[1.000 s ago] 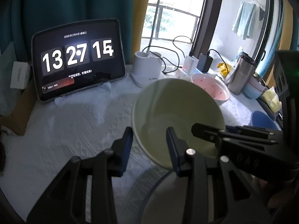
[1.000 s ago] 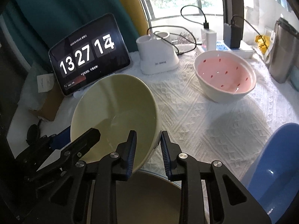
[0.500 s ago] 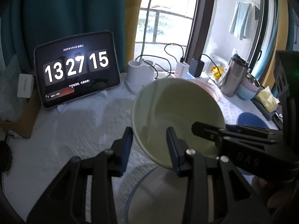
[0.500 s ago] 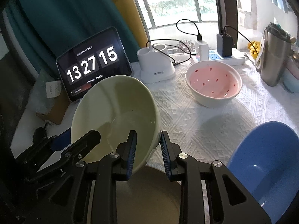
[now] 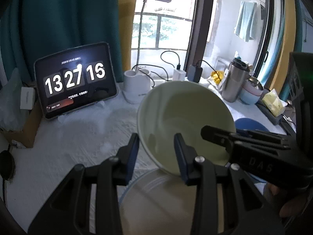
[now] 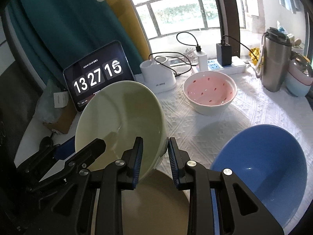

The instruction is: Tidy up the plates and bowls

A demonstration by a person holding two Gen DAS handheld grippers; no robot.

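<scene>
I am holding the pale green ceramic bowl [image 6: 119, 123] tilted in the air above the beige round plate [image 6: 152, 199], the left tool [image 5: 156, 152] and right tool [image 6: 153, 154] each pinching its rim. Little is sorted yet, I judge: the pink spotted bowl [image 6: 210, 94] and glossy blue bowl [image 6: 262, 162] are sitting apart on the white-clothed worktop [image 6: 195, 125].

the left gripper [image 5: 156, 152] points forward and down, its blue-padded jaws clamped on the near left rim of a pale bowl [image 5: 185, 117]. the right gripper [image 6: 153, 152] angles down the same way, jaws pinching the bowl's opposite rim. each gripper shows at the edge of the other's view.
</scene>
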